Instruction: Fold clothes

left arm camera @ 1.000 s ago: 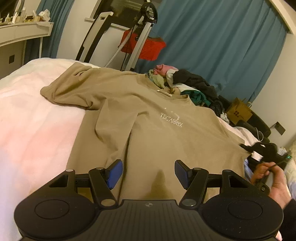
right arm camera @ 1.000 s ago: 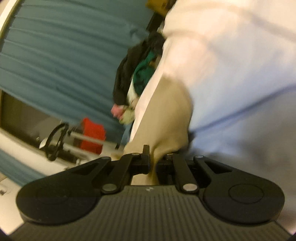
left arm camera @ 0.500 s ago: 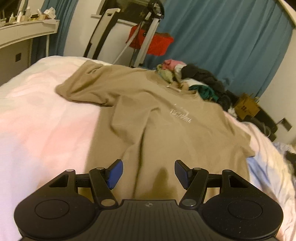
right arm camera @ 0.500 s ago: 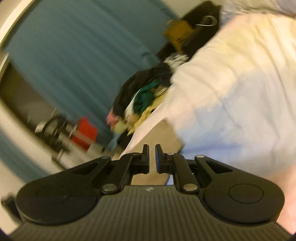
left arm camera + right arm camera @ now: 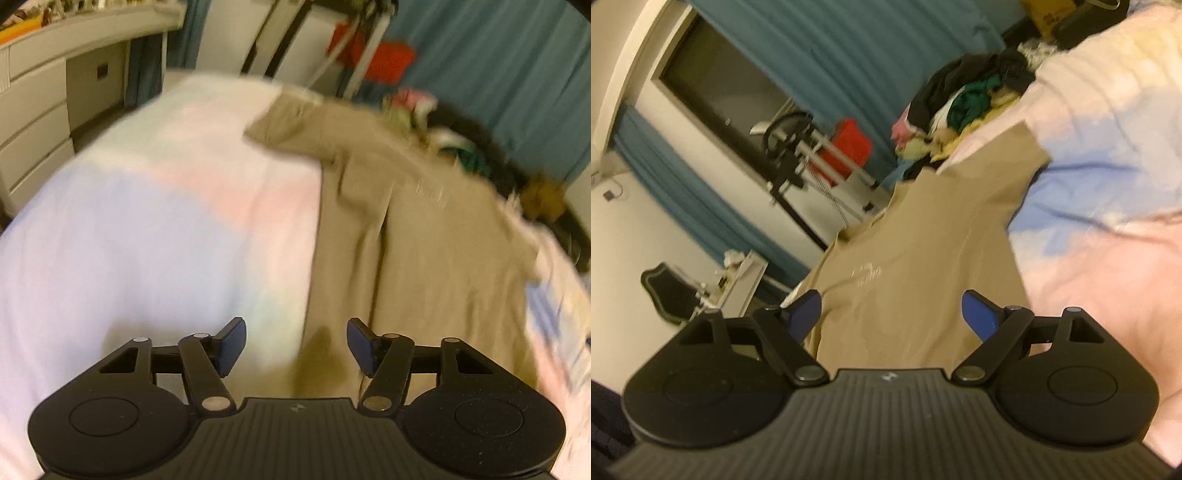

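A tan T-shirt (image 5: 424, 236) with pale chest lettering lies spread face up on the pastel bed cover (image 5: 147, 229). My left gripper (image 5: 293, 345) is open and empty above the shirt's near left hem edge. My right gripper (image 5: 892, 314) is open and empty, tilted, over the shirt's (image 5: 916, 266) lower part; the right sleeve lies flat toward the cover (image 5: 1108, 192). Both views are motion blurred.
A heap of mixed clothes (image 5: 443, 129) sits at the bed's far end before teal curtains (image 5: 517, 74). A red bag (image 5: 851, 144) hangs on an exercise machine (image 5: 790, 140). White drawers (image 5: 44, 122) stand left of the bed.
My right gripper has opened, let go of the shirt's sleeve and swung over the shirt body. My left gripper has shifted left along the hem, staying open.
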